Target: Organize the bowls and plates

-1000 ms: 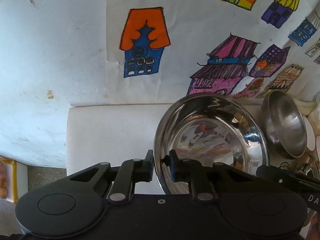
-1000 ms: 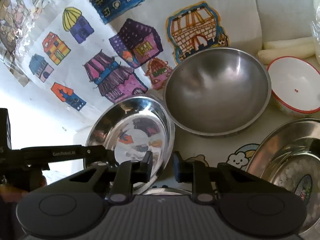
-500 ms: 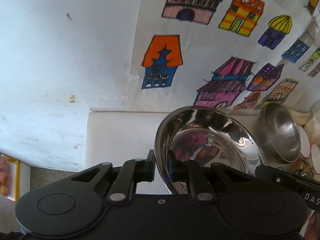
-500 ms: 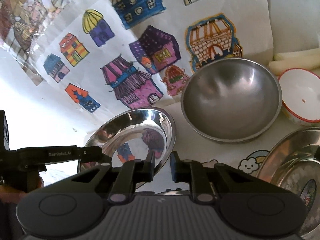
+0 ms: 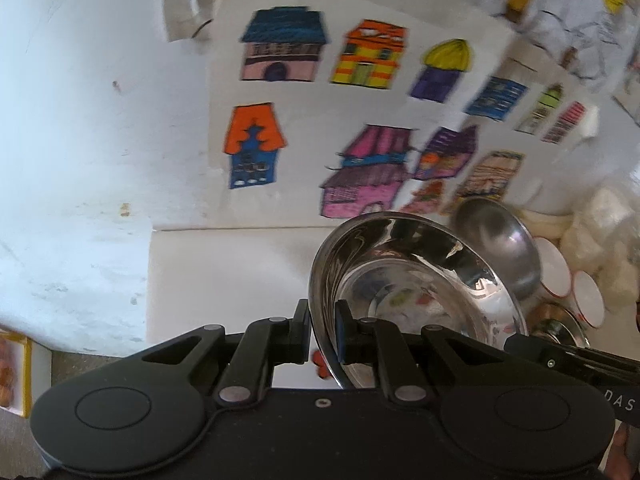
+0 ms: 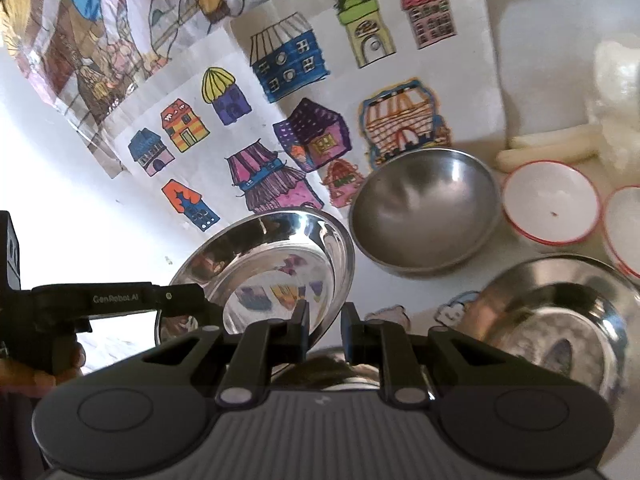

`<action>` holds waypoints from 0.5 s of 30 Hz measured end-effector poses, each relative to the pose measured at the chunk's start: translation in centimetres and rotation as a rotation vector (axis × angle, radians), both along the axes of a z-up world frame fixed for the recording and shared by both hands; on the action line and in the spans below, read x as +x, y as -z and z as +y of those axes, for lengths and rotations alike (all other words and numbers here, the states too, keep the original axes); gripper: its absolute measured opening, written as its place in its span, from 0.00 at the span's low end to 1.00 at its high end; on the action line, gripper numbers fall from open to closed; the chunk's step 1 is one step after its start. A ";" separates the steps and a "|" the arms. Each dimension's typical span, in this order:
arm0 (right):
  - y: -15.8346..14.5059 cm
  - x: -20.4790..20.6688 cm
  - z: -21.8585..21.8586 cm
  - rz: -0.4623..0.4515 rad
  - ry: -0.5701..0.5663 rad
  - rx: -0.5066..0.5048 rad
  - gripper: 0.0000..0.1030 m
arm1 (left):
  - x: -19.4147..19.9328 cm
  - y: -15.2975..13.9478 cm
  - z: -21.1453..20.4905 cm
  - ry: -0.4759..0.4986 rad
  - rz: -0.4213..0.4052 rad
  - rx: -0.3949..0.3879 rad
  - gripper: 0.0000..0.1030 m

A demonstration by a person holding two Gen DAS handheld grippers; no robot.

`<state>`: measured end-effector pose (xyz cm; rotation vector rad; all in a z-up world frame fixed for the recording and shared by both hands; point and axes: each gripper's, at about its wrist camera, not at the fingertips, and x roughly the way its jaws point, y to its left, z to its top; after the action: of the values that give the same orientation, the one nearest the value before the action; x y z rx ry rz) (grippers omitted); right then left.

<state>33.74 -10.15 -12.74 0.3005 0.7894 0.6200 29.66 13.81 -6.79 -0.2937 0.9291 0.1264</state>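
My left gripper (image 5: 323, 332) is shut on the left rim of a shiny steel plate (image 5: 416, 292) and holds it tilted above the table. In the right wrist view the same plate (image 6: 276, 272) hangs at centre left, with the left gripper's arm (image 6: 116, 300) reaching in from the left. My right gripper (image 6: 325, 326) pinches the plate's right rim, one finger on each side. A matte steel bowl (image 6: 424, 208) stands behind on the table; it also shows in the left wrist view (image 5: 496, 240).
Two white bowls with red rims (image 6: 552, 208) stand at the right, by white rolls (image 6: 548, 148). Another steel plate (image 6: 560, 320) lies at lower right. A wall with house drawings (image 5: 360, 120) rises behind. The white table (image 5: 224, 272) ends at the left.
Both grippers have lifted the shiny plate higher and tilted it. Both views now show more of the wall drawings and the table objects sit lower.
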 end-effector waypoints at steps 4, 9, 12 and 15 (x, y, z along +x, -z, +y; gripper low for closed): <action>-0.2 -1.6 -1.5 -0.001 0.011 -0.010 0.18 | -1.4 -0.3 -1.7 0.024 -0.003 -0.003 0.12; 0.0 -3.4 -3.3 0.011 0.022 -0.035 0.18 | -2.9 0.4 -4.0 0.059 0.017 0.001 0.12; 0.3 -4.2 -4.2 0.023 0.023 -0.048 0.18 | -3.6 1.0 -5.4 0.080 0.038 0.018 0.13; 0.7 -5.0 -4.7 0.033 0.023 -0.059 0.18 | -4.3 1.8 -6.3 0.102 0.062 0.040 0.14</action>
<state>28.77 -14.89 -13.43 0.2657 0.8339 0.5703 25.32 7.47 -8.54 -0.2061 0.9998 0.0597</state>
